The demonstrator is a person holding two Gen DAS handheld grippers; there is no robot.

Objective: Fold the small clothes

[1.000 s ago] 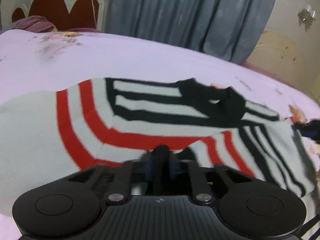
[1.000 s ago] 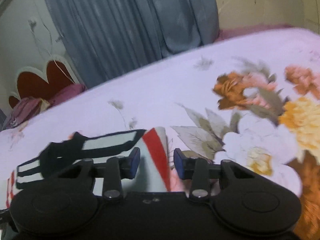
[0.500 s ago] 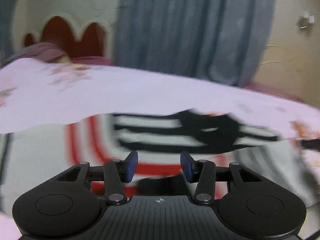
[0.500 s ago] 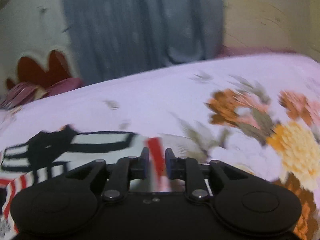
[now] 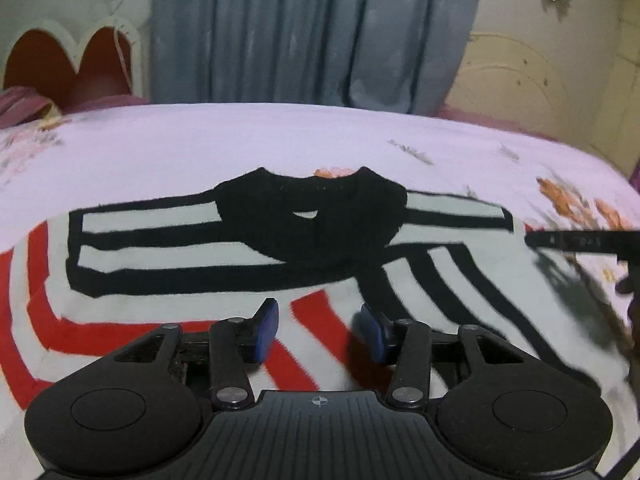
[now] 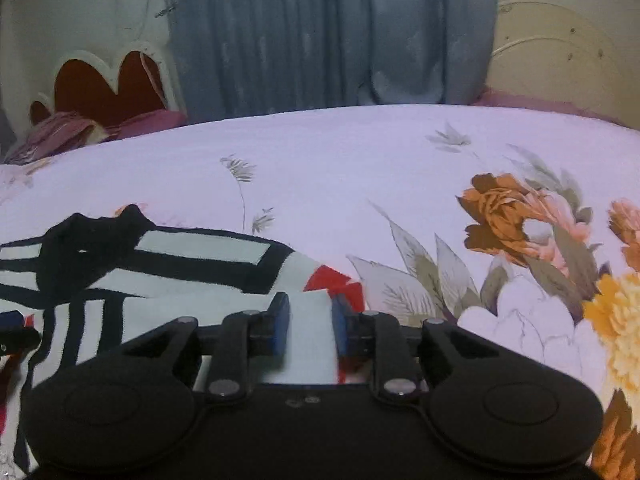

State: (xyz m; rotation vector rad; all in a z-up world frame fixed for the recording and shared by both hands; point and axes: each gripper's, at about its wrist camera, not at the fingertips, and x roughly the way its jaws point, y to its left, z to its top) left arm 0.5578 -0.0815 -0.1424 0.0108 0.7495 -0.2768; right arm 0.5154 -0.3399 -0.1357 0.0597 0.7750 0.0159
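Observation:
A small white sweater [image 5: 192, 256] with black and red stripes and a black collar [image 5: 312, 216] lies flat on the bed. My left gripper [image 5: 318, 320] is open and empty, just above the sweater's red stripes near its lower middle. My right gripper [image 6: 310, 312] has its jaws part open around a fold of the sweater's white edge [image 6: 308, 336] at the garment's right side. The right gripper also shows at the right edge of the left wrist view [image 5: 580, 240].
The bed has a pale lilac sheet [image 6: 340, 168] with large orange flowers [image 6: 512, 216] on the right. A blue-grey curtain [image 5: 304, 32] hangs behind the bed. A red headboard [image 5: 68, 64] and a purple pillow [image 6: 60, 136] are at the far left.
My left gripper was shut on the sweater and has opened and let it go. My right gripper closed in on the sweater's right edge, then widened slightly. The sweater now lies flatter.

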